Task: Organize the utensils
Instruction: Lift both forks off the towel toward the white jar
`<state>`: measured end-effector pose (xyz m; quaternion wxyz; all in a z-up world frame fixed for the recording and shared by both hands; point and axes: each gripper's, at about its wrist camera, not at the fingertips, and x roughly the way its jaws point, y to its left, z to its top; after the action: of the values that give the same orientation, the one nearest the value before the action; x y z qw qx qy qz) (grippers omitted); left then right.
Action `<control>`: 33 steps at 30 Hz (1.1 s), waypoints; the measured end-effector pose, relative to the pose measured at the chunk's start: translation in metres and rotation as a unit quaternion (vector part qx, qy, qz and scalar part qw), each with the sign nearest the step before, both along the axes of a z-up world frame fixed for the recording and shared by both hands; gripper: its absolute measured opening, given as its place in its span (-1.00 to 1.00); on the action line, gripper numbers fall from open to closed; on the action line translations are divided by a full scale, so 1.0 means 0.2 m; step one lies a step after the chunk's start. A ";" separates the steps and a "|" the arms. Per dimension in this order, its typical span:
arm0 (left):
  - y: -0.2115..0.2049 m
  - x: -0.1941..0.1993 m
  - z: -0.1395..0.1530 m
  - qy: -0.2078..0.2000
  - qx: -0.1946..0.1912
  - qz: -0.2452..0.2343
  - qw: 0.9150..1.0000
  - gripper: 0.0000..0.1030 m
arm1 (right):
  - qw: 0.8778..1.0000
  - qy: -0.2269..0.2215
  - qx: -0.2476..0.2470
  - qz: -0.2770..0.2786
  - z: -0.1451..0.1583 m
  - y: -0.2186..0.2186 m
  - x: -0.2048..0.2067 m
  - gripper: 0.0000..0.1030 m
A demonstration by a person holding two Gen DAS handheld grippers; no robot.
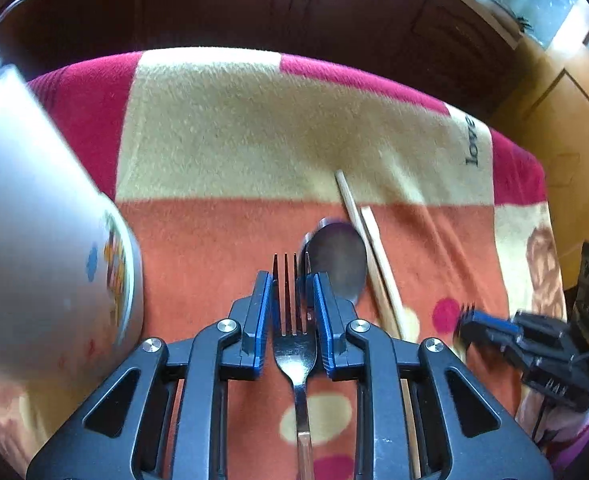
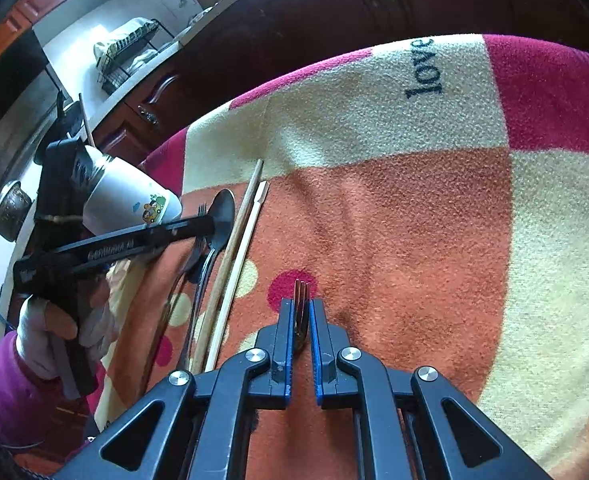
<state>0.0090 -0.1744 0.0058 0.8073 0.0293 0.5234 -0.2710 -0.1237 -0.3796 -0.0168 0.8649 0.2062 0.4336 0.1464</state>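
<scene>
A steel fork (image 1: 293, 320) lies on the blanket between the blue pads of my left gripper (image 1: 293, 280), whose jaws stand a little apart around its tines without clearly pinching. A steel spoon (image 1: 340, 258) and two wooden chopsticks (image 1: 374, 256) lie just right of it. My right gripper (image 2: 301, 308) is shut on a second fork (image 2: 301, 300), tines forward, held above the blanket. In the right wrist view, the spoon (image 2: 222, 216), the other fork (image 2: 198, 240) and the chopsticks (image 2: 238, 240) lie at the left under the left gripper (image 2: 198, 224).
A white cup with a cartoon print (image 1: 46, 240) lies tilted close at the left of the left gripper, also in the right wrist view (image 2: 130, 200). A patchwork blanket (image 2: 414, 220) covers the table. Dark wooden cabinets stand behind.
</scene>
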 end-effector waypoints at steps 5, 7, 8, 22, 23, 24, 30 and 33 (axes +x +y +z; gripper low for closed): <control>0.09 -0.12 0.00 0.005 0.015 0.010 1.000 -0.61 | 1.000 -0.003 -0.013 0.028 0.02 0.07 -0.03 -0.92; 0.10 -0.15 0.00 0.011 0.014 0.010 1.000 -0.61 | 0.999 -0.003 -0.027 0.038 0.02 0.10 -0.04 -0.92; 0.11 -0.16 0.00 0.018 0.009 0.009 1.000 -0.61 | 0.999 -0.002 -0.031 0.040 0.02 0.10 -0.04 -0.92; 0.10 -0.12 -0.01 0.019 -0.006 -0.049 0.999 -0.65 | 0.999 0.002 -0.004 0.045 0.01 0.08 0.02 -0.76; 0.09 -0.12 -0.01 0.017 -0.003 -0.054 0.998 -0.65 | 0.999 0.002 -0.007 0.044 0.01 0.08 0.01 -0.84; 0.09 -0.12 -0.01 0.015 -0.003 -0.056 0.998 -0.65 | 0.999 0.003 -0.009 0.042 0.01 0.08 0.01 -0.91; 0.14 -0.18 0.02 0.016 -0.008 -0.049 0.999 -0.66 | 0.999 -0.015 -0.025 0.030 0.05 0.08 -0.06 -0.96; 0.15 -0.22 0.03 0.008 -0.007 -0.044 0.999 -0.66 | 0.999 -0.021 -0.037 0.027 0.08 0.10 -0.09 -0.97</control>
<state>-0.0346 -0.1445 0.0127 0.7907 0.0450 0.5259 -0.3101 -0.1408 -0.3599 -0.0005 0.8766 0.1593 0.4258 0.1576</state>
